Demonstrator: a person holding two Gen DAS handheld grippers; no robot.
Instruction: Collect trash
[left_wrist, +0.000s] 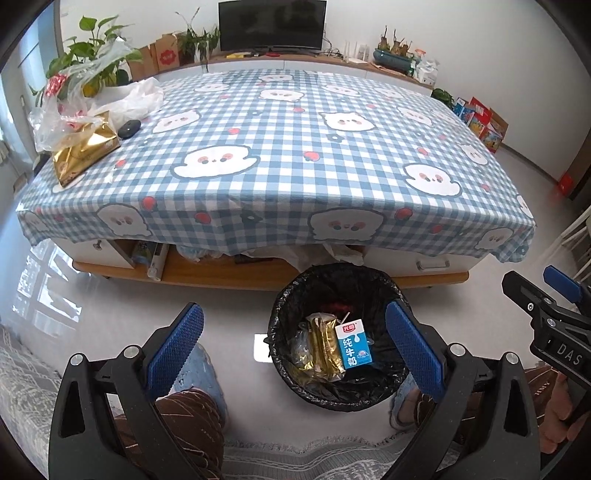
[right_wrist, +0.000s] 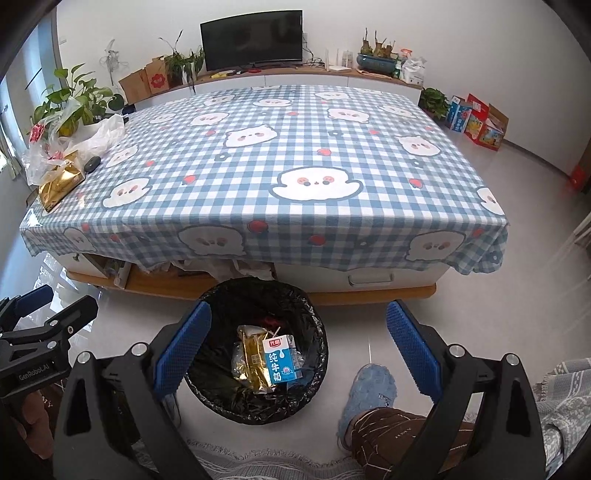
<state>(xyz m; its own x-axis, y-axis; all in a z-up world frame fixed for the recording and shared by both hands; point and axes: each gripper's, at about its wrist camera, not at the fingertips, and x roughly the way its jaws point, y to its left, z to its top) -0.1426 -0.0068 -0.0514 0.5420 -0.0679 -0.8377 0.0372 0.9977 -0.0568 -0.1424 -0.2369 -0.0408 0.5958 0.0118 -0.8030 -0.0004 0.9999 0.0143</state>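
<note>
Below, milk carton lies between right tool's spread fingers.

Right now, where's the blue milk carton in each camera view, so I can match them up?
Left wrist: the milk carton lies in the black-lined trash bin, lower centre, just left of the right finger.
Right wrist: the milk carton lies in the same bin, lower centre, between the fingers.
Shared landmark: the gold wrapper touching the carton's left side.
</note>
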